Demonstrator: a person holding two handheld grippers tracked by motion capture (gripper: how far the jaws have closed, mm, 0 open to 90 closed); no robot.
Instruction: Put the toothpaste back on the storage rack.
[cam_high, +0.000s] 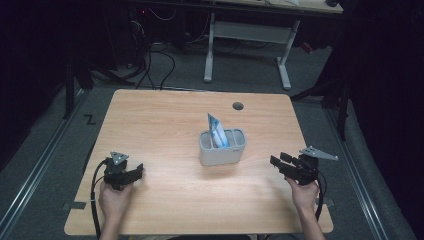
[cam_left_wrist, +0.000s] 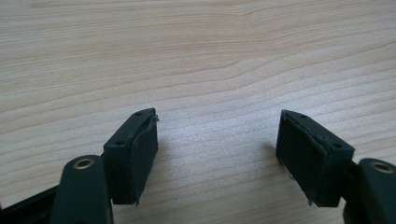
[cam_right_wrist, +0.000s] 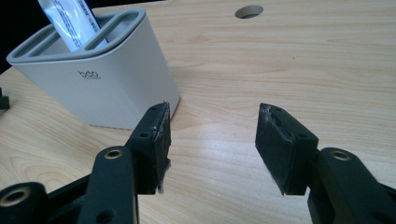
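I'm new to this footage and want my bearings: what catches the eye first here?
A grey holder stands alone mid-table, with a blue-and-white packet sticking up out of one of its slots. On either side near the front edge of the wooden table, the left hand-held gripper and right hand-held gripper wait with jaws open and nothing between them.

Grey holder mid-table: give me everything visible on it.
The grey holder is a rounded, plastic-looking caddy with a darker grey rim and slot-like compartments on top. It stands upright on the wooden table, near its centre. A blue-and-white packet sticks up out of one slot, leaning. Small lettering marks one side. Neither tool touches it.
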